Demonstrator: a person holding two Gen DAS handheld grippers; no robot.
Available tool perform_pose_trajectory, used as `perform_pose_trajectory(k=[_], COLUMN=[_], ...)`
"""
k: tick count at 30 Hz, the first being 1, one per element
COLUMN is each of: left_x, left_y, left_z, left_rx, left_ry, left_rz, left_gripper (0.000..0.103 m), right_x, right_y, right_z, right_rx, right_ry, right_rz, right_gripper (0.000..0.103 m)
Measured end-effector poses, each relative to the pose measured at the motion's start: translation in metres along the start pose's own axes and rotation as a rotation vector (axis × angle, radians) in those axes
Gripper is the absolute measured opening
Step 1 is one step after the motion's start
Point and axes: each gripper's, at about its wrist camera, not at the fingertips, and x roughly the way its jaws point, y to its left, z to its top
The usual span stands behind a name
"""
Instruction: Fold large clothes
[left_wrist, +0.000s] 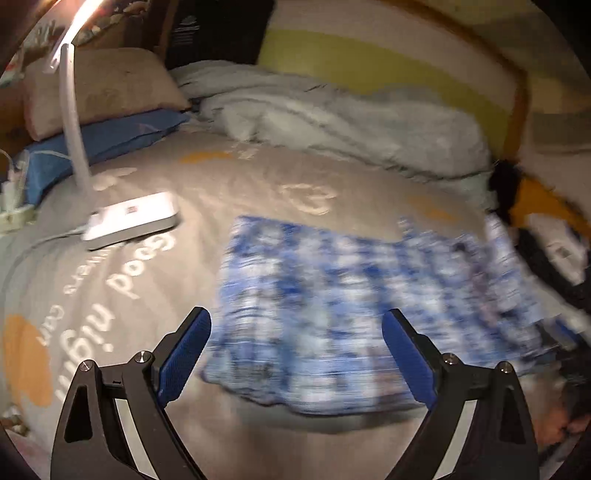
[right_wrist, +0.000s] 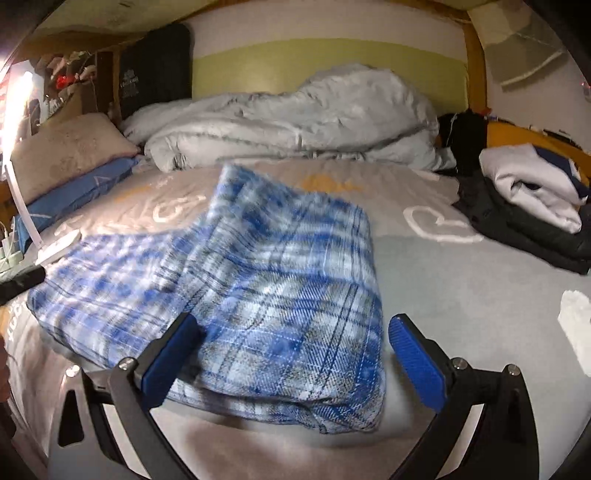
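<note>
a white desk lamp (left_wrist: 129, 219) stands on the grey printed bedsheet (left_wrist: 229, 177), near a tan pillow (left_wrist: 103, 85) stacked on a blue pillow (left_wrist: 110, 136). a rumpled pale duvet (right_wrist: 288, 118) lies along the wall, and a pile of dark and white clothes (right_wrist: 532, 206) sits at the right edge.

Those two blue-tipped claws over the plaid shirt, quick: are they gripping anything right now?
Left gripper: open, fingers spread, holding nothing.
Right gripper: open wide, holding nothing; the plaid shirt lies loose on the bed.
</note>
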Motion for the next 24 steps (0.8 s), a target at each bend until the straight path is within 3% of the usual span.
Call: perform_pose_trajectory(k=[2, 5, 8, 10, 13, 15, 17, 18, 19, 24], left_x=[0.008, 0.017, 0.028, 0.040, 0.043, 0.043, 0.047, 0.049, 0.050, 0.031], left_y=[0.004, 0.010, 0.018, 0.027, 0.030, 0.027, 0.022, 0.019, 0.016, 0.014], left_z=[-0.003, -0.005, -0.007, -0.010, -0.009, -0.009, -0.005, -0.002, 0.002, 0.017], left_rx=[0.004, -0.023, -0.075, -0.134, -0.142, -0.123, -0.091, -0.074, -0.060, -0.099], left_ry=[0.027, 0.063, 0.119, 0.186, 0.183, 0.169, 0.161, 0.154, 0.139, 0.034], left_rz=[0.026, 0.003, -0.044, -0.127, -0.158, -0.151, -0.135, -0.117, -0.099, -0.155], left_gripper=[0.093, 0.093, 0.093, 0.093, 0.092, 0.077, 0.049, 0.040, 0.022, 0.014], right_x=[-0.008, -0.015, -0.018, -0.019, -0.020, -0.017, -0.014, -0.013, -0.013, -0.012], right_y=[0.000, 0.003, 0.005, 0.007, 0.005, 0.003, 0.001, -0.001, -0.001, 0.009], right_z=[0.002, 0.007, 0.010, 0.010, 0.012, 0.011, 0.010, 0.009, 0.009, 0.027], right_rx=[0.002, -0.002, -0.019, -0.028, -0.020, 0.000, 0.029, 0.041, 0.049, 0.072], right_ry=[-0.032, -0.054, -0.067, -0.074, -0.073, -0.064, -0.050, -0.047, -0.048, -0.075], right_rz=[0.005, 0.018, 0.010, 0.005, 0.004, 0.005, 0.014, 0.023, 0.029, 0.141], right_gripper=[0.103, 0.103, 0.103, 0.103, 0.103, 0.103, 0.103, 0.103, 0.103, 0.103])
